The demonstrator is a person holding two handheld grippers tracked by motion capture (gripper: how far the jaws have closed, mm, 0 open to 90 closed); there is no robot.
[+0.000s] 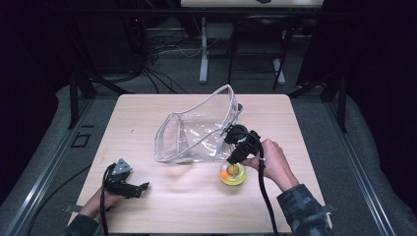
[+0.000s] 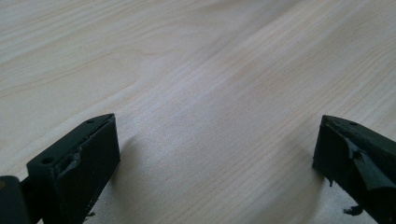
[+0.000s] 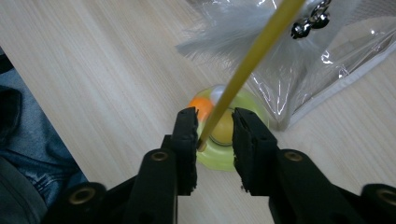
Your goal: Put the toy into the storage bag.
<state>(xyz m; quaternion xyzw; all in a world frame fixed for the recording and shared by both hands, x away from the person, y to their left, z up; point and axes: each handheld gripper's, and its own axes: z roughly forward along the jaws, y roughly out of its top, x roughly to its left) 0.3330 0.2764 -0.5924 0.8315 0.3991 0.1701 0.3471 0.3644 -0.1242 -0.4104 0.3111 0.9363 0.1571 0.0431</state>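
Observation:
A round yellow-green toy base (image 1: 232,174) (image 3: 219,154) with an orange ball (image 1: 224,173) (image 3: 201,105) in it stands on the wooden table (image 1: 162,206), just in front of a clear plastic bag (image 1: 196,132) (image 3: 327,60). From the base a thin yellow stick (image 3: 252,56) rises at a slant, carrying a grey feather (image 3: 219,39) and a small metal bell (image 3: 310,21). My right gripper (image 1: 233,160) (image 3: 215,114) points down over the base. The stick runs between its jaws, leaning on one pad with a gap to the other. My left gripper (image 1: 142,187) (image 2: 215,154) rests open near the front left, nothing between its fingers.
The bag lies on its side mid-table with its mouth gaping toward the back right. The person's right hand (image 1: 273,157) holds the right gripper, its cable trailing to the front edge. Bare wood (image 2: 187,70) lies ahead of the left gripper. Table legs and cables stand beyond the far edge.

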